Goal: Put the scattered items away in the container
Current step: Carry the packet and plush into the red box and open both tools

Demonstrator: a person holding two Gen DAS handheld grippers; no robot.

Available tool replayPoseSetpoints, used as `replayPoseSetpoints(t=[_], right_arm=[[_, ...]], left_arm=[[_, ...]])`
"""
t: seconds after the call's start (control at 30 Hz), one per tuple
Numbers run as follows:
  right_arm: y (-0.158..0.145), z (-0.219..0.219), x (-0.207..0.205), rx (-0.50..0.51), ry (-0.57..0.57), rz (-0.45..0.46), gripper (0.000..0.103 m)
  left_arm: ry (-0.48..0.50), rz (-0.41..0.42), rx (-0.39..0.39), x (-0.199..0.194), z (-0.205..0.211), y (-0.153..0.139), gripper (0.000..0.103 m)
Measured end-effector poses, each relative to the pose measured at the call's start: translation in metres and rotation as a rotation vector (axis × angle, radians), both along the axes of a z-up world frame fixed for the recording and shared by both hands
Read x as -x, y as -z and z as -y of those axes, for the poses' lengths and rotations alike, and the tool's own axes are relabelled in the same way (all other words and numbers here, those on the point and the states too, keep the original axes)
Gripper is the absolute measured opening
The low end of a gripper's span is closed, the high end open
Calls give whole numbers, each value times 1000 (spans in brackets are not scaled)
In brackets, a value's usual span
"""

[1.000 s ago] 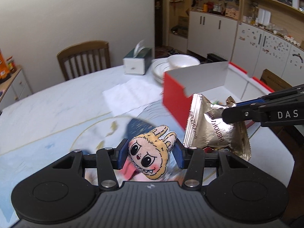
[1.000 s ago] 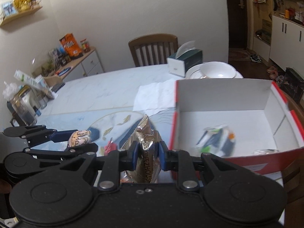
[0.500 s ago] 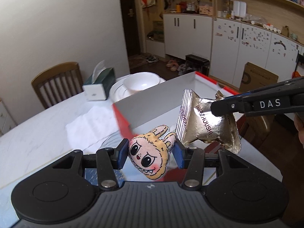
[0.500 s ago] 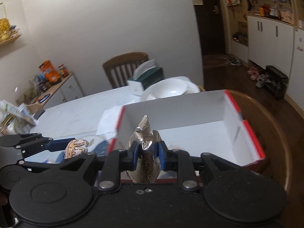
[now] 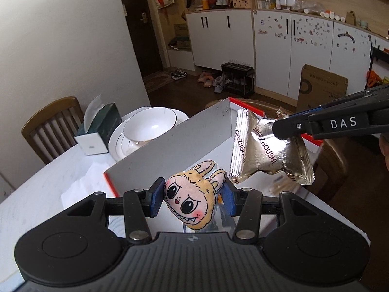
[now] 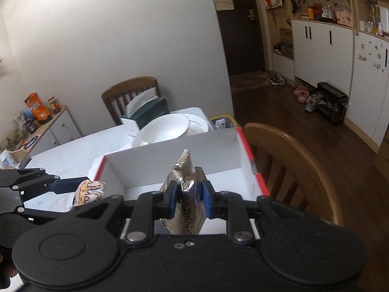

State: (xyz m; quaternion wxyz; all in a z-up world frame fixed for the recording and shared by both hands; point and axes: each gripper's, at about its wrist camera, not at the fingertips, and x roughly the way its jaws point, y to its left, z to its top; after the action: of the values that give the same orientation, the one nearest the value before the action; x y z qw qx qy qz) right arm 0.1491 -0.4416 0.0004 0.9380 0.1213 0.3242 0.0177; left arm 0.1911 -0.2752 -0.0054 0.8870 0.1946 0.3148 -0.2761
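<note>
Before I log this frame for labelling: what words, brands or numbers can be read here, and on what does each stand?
"DAS": white letters on the side of the right gripper.
"ZHOUSHI": black print on the gold snack packet; the letters before it are unclear.
Cardboard box by the cabinets: a printed line, too small to read.
Paper notice on the dark door: blurred, unreadable.

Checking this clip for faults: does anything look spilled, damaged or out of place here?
Nothing stands out. The left gripper holds the plush toy and the right gripper the foil snack packet, both over the red-edged box.
</note>
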Motion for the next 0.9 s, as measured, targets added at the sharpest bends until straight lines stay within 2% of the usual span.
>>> replayPoseSetpoints(t=[0.17,0.5,0.9], right_arm=[[12,10,-17,8,2,-31,21],[38,10,-46,41,-21,-89,21],[63,-1,-55,96,-58,-156,20]], left_arm=[[1,-18,-34,-27,13,14,48],[-37,-117,-121,-79,28,53,48],[-68,-257,-199,-107,33,87,48]])
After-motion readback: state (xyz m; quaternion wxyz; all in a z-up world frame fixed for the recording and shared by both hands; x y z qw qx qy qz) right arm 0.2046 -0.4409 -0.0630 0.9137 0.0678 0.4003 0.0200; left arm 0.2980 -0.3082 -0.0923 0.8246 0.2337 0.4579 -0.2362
